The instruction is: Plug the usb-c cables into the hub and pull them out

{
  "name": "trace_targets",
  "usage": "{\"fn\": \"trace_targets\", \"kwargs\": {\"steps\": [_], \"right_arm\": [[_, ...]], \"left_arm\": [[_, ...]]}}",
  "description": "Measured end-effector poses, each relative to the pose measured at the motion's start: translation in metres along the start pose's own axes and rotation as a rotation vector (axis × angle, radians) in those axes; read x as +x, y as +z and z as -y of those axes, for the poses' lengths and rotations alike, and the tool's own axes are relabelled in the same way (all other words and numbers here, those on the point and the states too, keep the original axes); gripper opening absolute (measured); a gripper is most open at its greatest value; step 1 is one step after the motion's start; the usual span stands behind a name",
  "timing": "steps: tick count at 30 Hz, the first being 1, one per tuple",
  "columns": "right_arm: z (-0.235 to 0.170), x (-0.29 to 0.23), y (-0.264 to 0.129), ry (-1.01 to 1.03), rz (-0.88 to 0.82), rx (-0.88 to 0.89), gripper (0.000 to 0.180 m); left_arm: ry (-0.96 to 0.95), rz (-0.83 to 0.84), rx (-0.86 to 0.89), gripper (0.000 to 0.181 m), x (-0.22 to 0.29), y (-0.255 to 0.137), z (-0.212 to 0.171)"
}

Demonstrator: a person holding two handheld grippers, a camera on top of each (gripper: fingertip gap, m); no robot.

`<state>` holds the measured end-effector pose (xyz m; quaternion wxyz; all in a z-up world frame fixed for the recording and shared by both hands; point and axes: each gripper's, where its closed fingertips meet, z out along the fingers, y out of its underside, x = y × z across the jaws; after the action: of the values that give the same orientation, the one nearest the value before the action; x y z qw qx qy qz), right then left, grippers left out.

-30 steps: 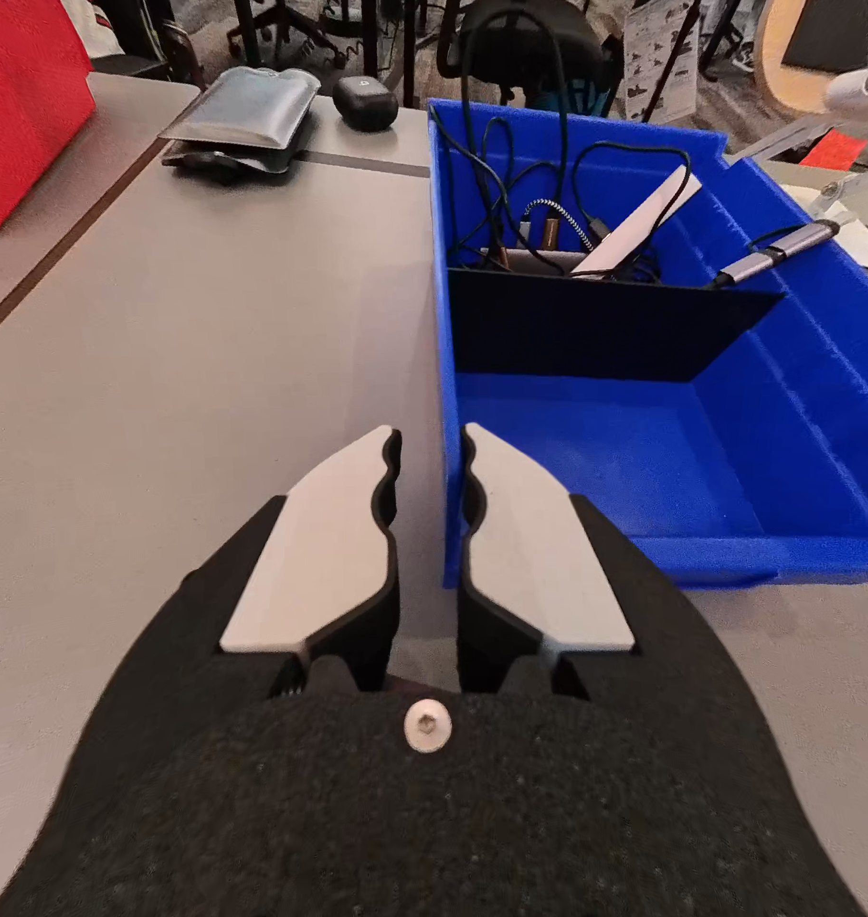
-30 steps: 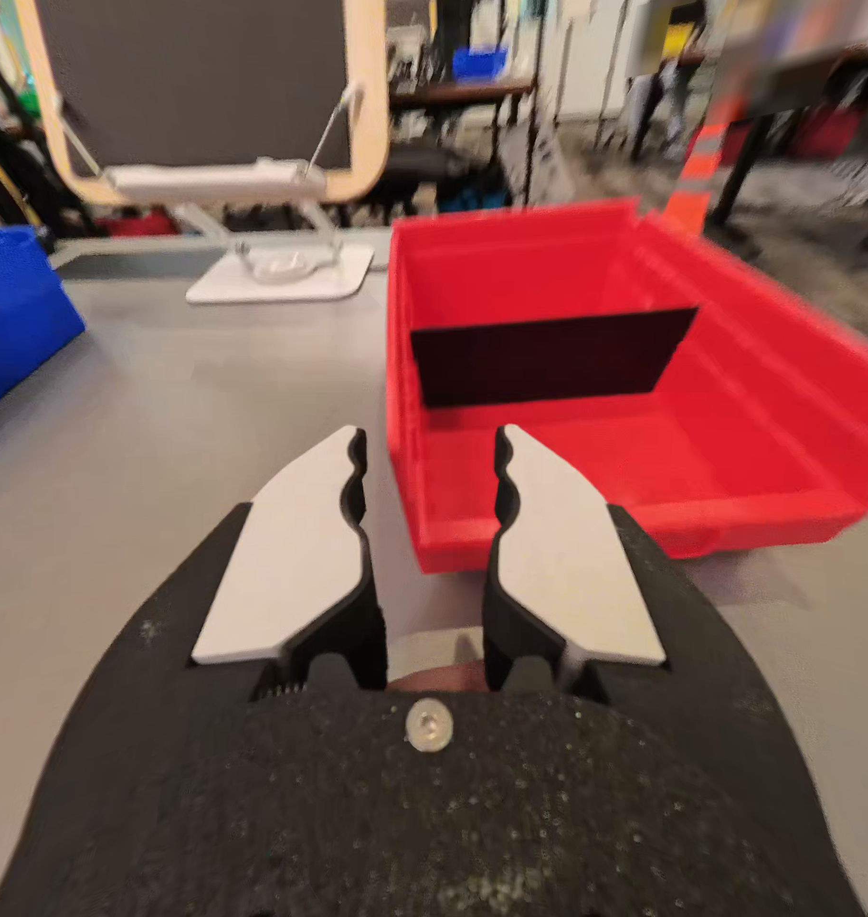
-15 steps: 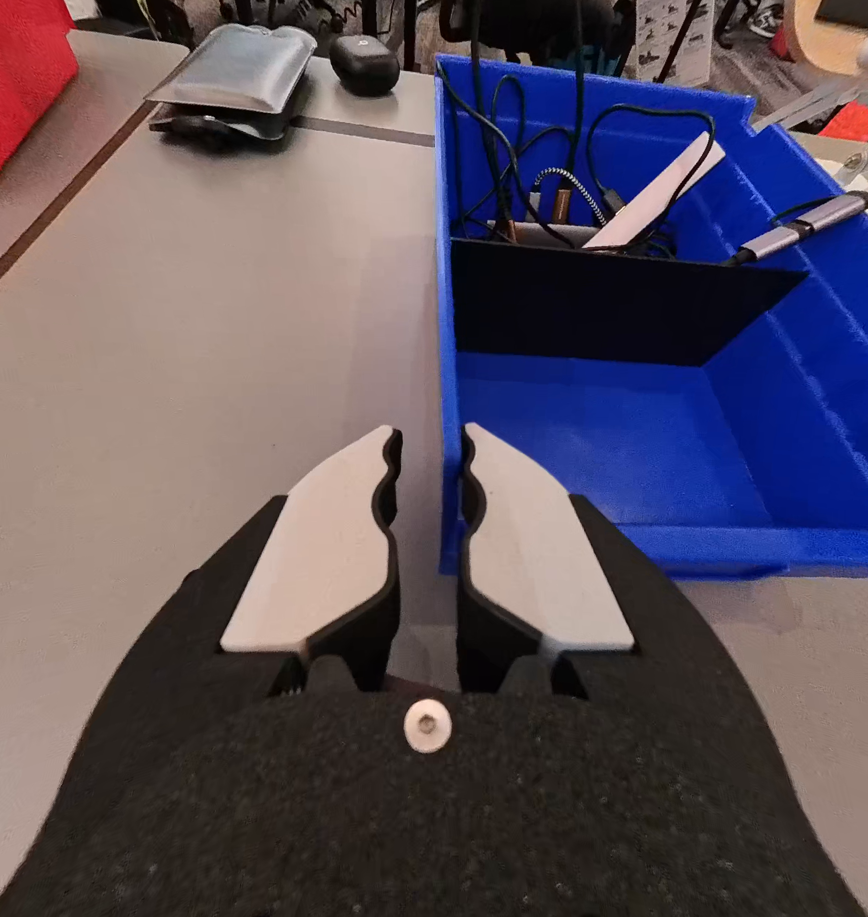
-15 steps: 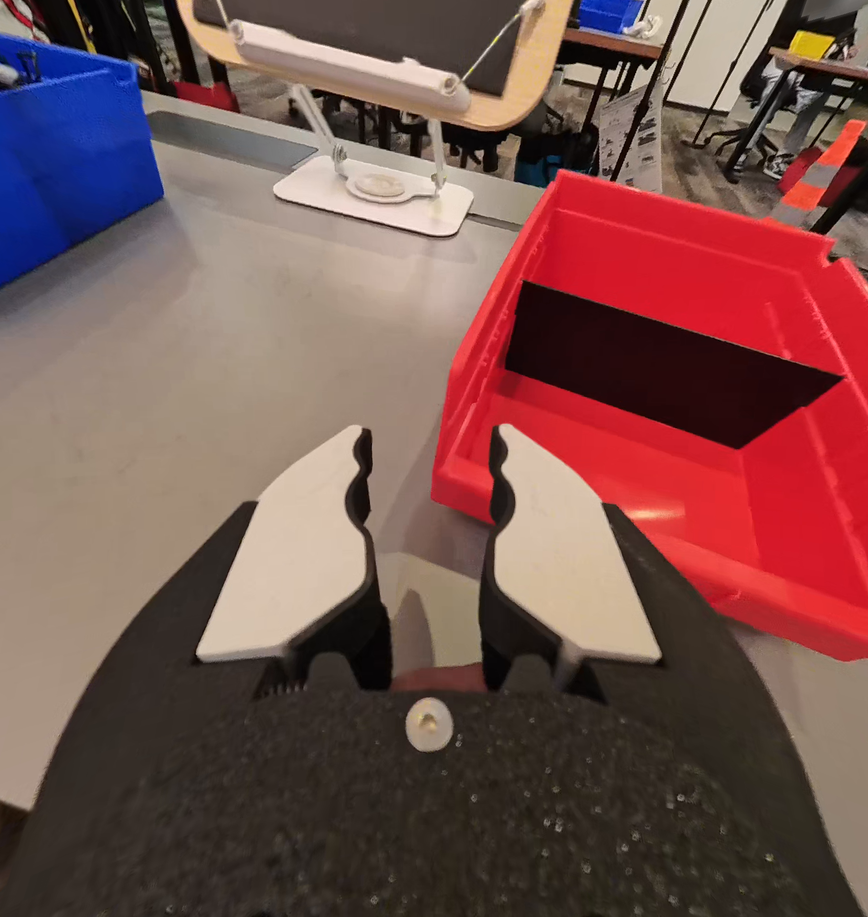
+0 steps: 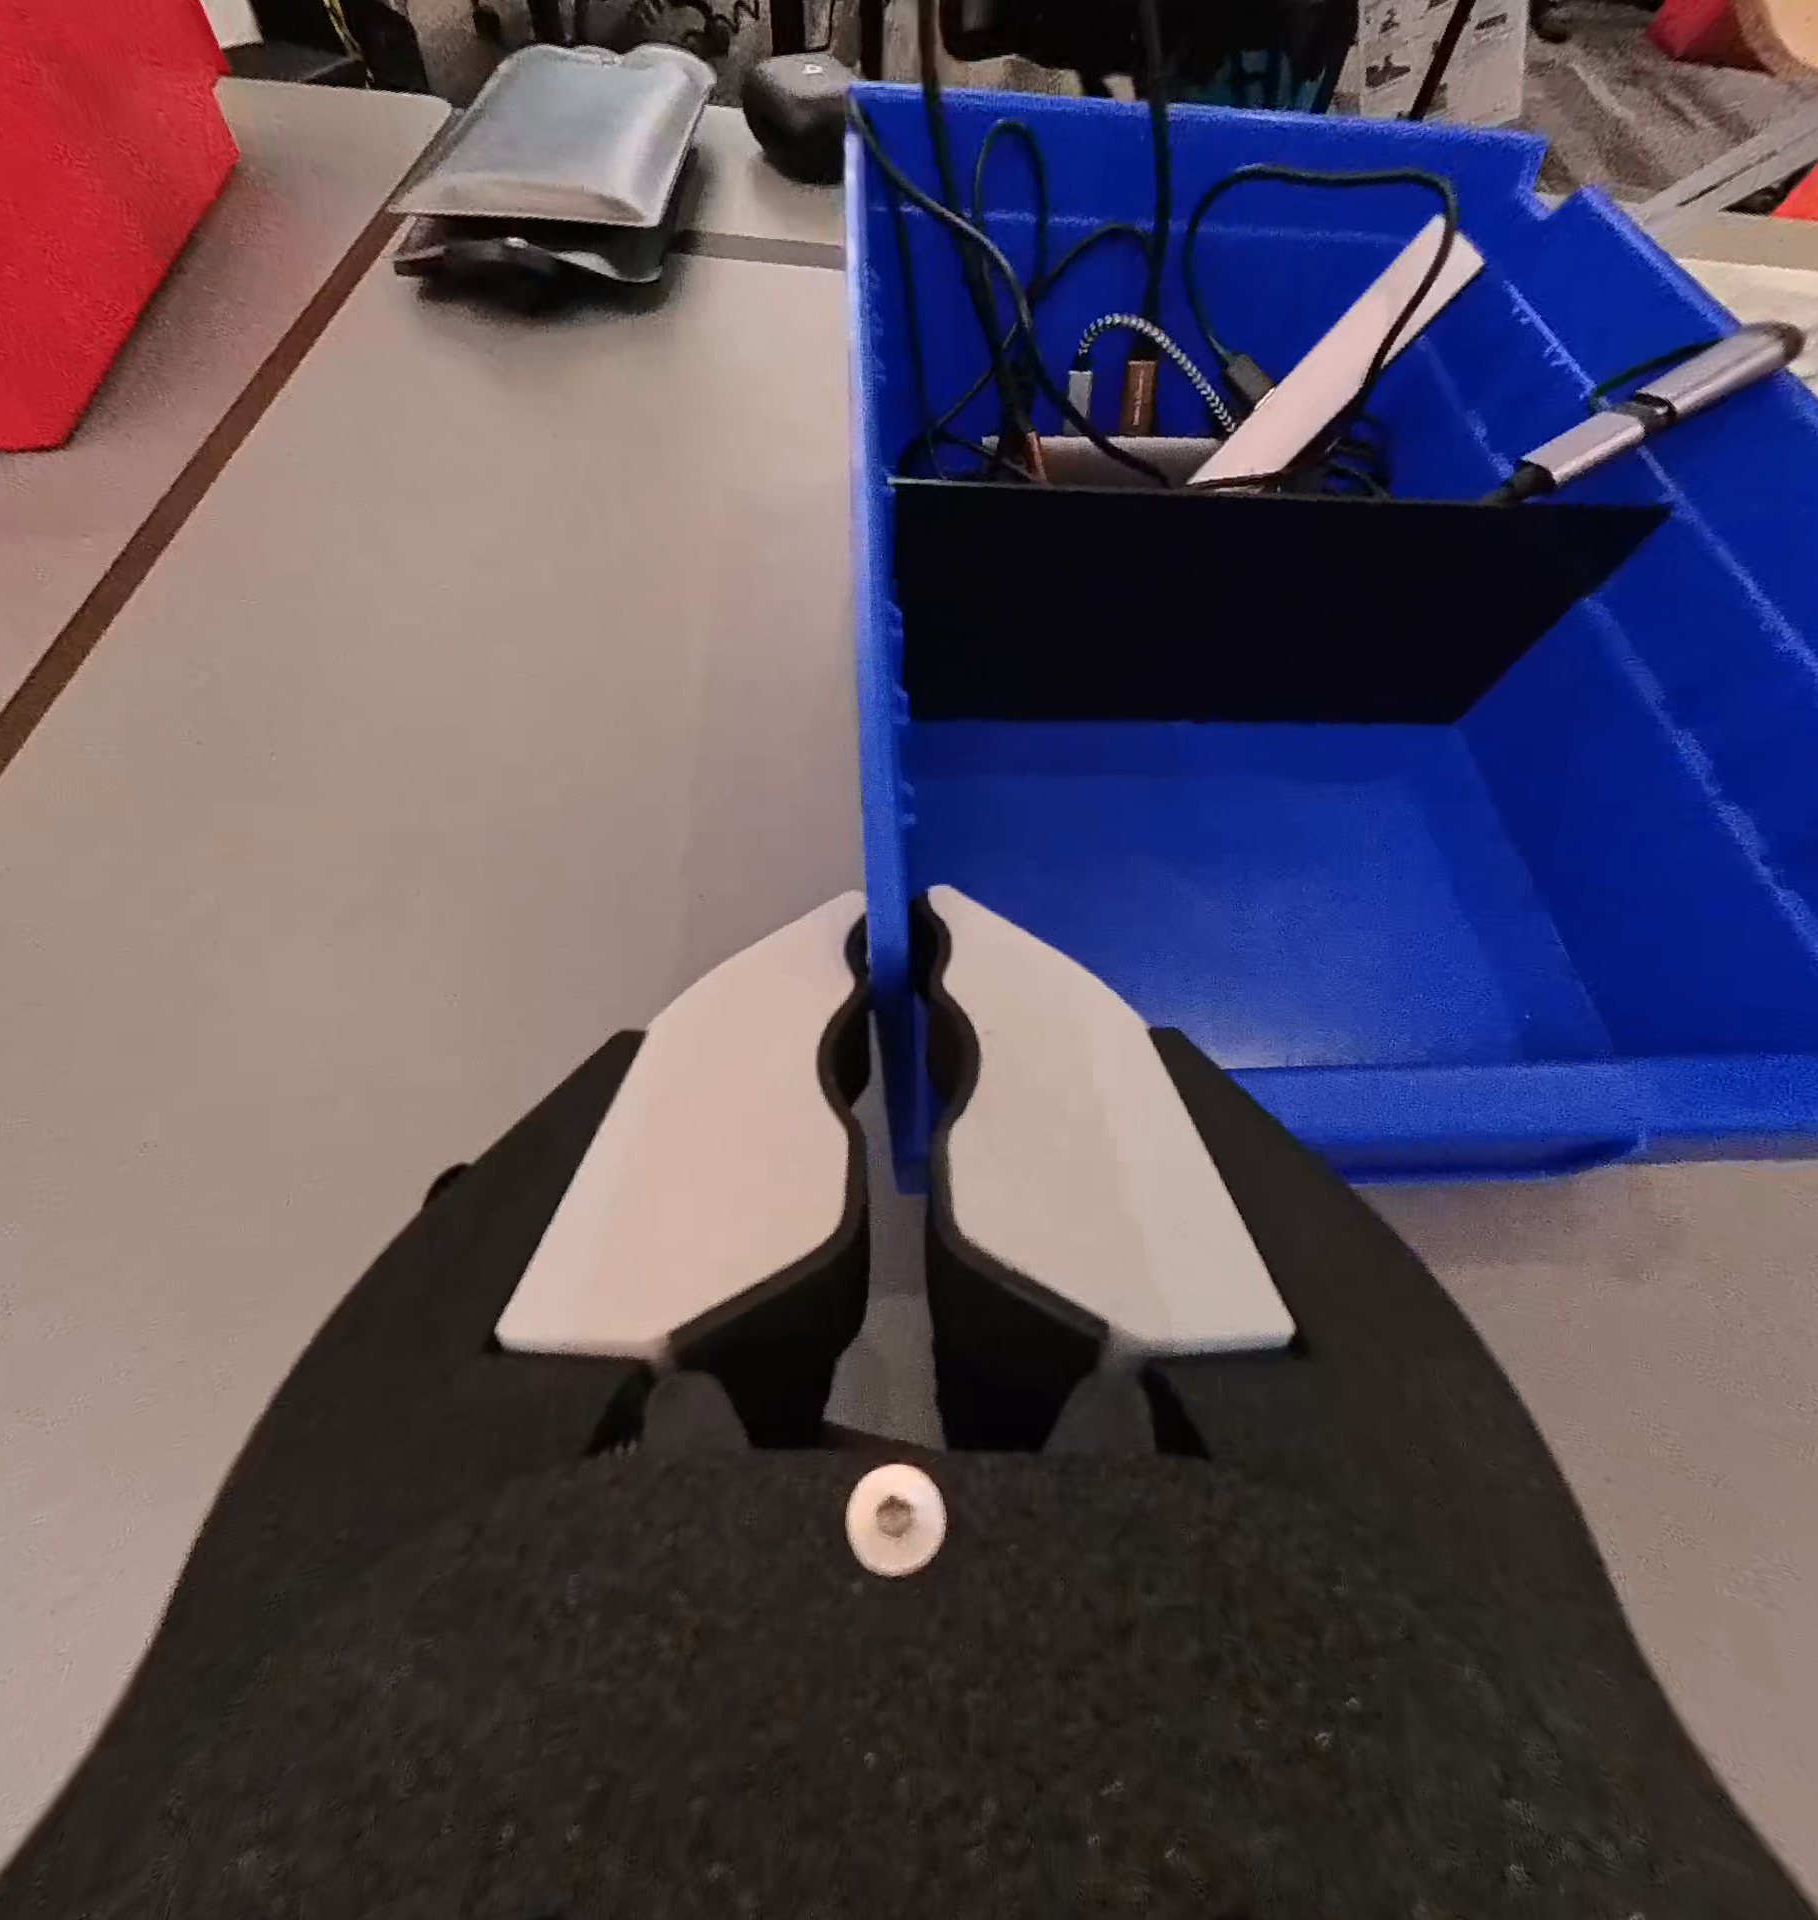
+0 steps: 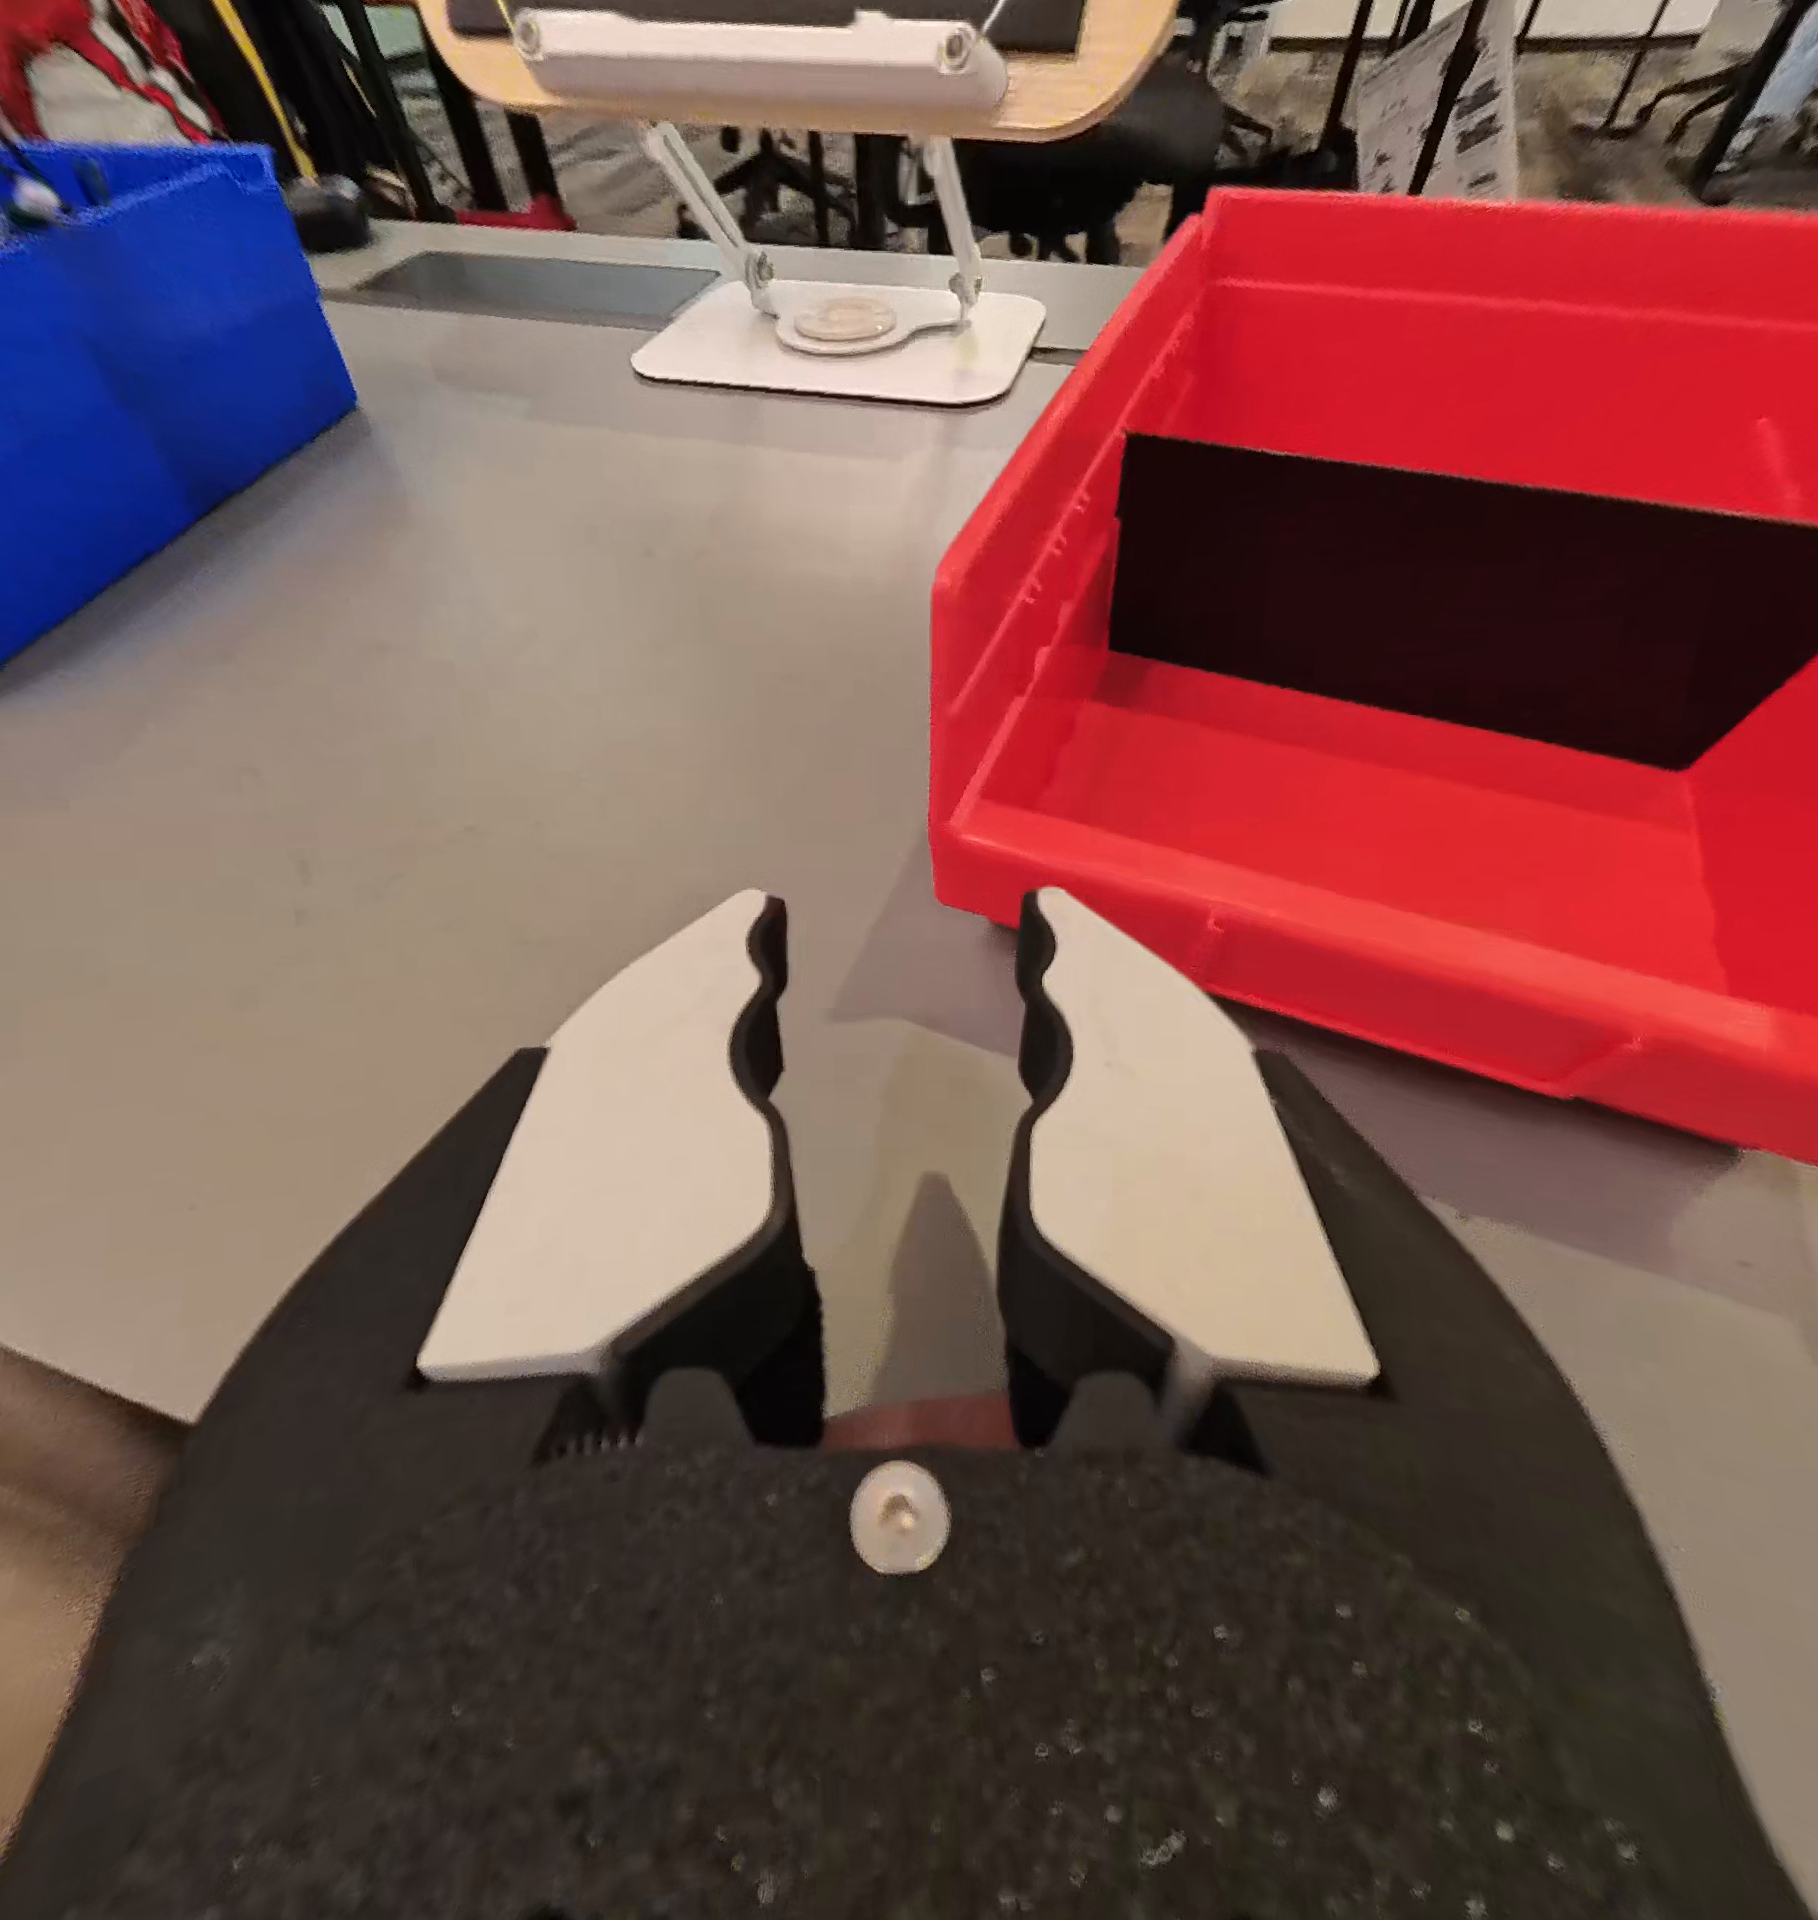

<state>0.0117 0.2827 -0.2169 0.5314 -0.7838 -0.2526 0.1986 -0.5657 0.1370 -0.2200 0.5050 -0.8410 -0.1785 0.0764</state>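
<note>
A blue bin [image 5: 1507, 1122] stands on the grey table, split by a black divider [image 5: 1248, 603]. Behind the divider lie tangled black cables [image 5: 988, 260], a braided cable [image 5: 1154, 353] and a white flat hub [image 5: 1331, 353] leaning up. A grey hub [image 5: 1663, 395] with a cable rests on the bin's right rim. My left gripper [image 5: 889, 914] is closed to a thin slit at the bin's front left corner, whose blue wall shows in the slit; I cannot tell if they touch. My right gripper [image 6: 900, 914] is open and empty over bare table, left of a red bin [image 6: 1404, 862].
A silver pouch [image 5: 572, 145], a small black case [image 5: 801, 104] and a red bin [image 5: 53, 208] sit at the far left. In the right wrist view a white stand base [image 6: 843, 343] is behind, the blue bin [image 6: 105, 395] at left, and the table edge [image 6: 105, 1371] near. My right fingertips sit around 60 cm from my left ones. The grey hub [image 5: 1663, 395] lies around 20 cm away from my left fingertips.
My left gripper has moved forward to the blue bin's front corner and its jaws have narrowed. My right gripper has swung left of the red bin and its jaws have widened a little.
</note>
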Motion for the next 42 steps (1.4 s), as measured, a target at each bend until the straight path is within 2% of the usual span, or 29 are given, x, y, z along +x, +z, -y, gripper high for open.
{"fn": "trace_targets", "kwargs": {"steps": [3, 5, 7, 10, 12, 14, 16, 18, 20, 27, 38, 42], "right_arm": [[0.0, -0.006, -0.001, 0.055, 0.057, 0.005, 0.042], [-0.003, -0.012, -0.001, 0.074, 0.095, -0.009, 0.043], [-0.002, -0.019, -0.005, 0.095, 0.126, -0.007, 0.043], [-0.006, -0.031, -0.012, 0.092, 0.19, -0.013, 0.049], [-0.012, -0.032, -0.012, 0.077, 0.2, -0.038, 0.049], [-0.018, -0.03, -0.007, 0.073, 0.201, -0.066, 0.05], [-0.023, -0.027, -0.001, 0.092, 0.201, -0.097, 0.05], [-0.023, -0.027, 0.001, 0.117, 0.208, -0.101, 0.049], [-0.022, -0.027, 0.001, 0.129, 0.209, -0.096, 0.048], [-0.027, -0.027, 0.002, 0.092, 0.193, -0.116, 0.045], [-0.032, -0.031, 0.0, 0.097, 0.213, -0.137, 0.043], [-0.034, -0.029, 0.003, 0.098, 0.204, -0.145, 0.043]], "left_arm": [[0.003, -0.012, -0.005, 0.016, -0.012, 0.004, 0.0], [-0.03, -0.045, -0.025, 0.032, -0.013, 0.001, -0.002], [-0.053, -0.012, 0.046, 0.035, -0.014, -0.017, 0.009], [-0.012, 0.125, 0.169, 0.034, -0.006, -0.062, 0.019], [0.009, 0.003, 0.194, 0.034, 0.045, -0.075, 0.007], [-0.002, -0.221, 0.144, 0.03, 0.116, -0.076, -0.021], [0.015, -0.469, 0.092, 0.032, 0.185, -0.084, -0.029], [0.111, -0.586, 0.091, 0.032, 0.226, -0.088, -0.033], [0.228, -0.62, 0.089, 0.032, 0.246, -0.087, -0.039], [0.326, -0.617, 0.063, 0.031, 0.249, -0.083, -0.053], [0.325, -0.616, 0.029, 0.031, 0.25, -0.079, -0.058], [0.231, -0.624, -0.014, 0.03, 0.237, -0.075, -0.039]]}}
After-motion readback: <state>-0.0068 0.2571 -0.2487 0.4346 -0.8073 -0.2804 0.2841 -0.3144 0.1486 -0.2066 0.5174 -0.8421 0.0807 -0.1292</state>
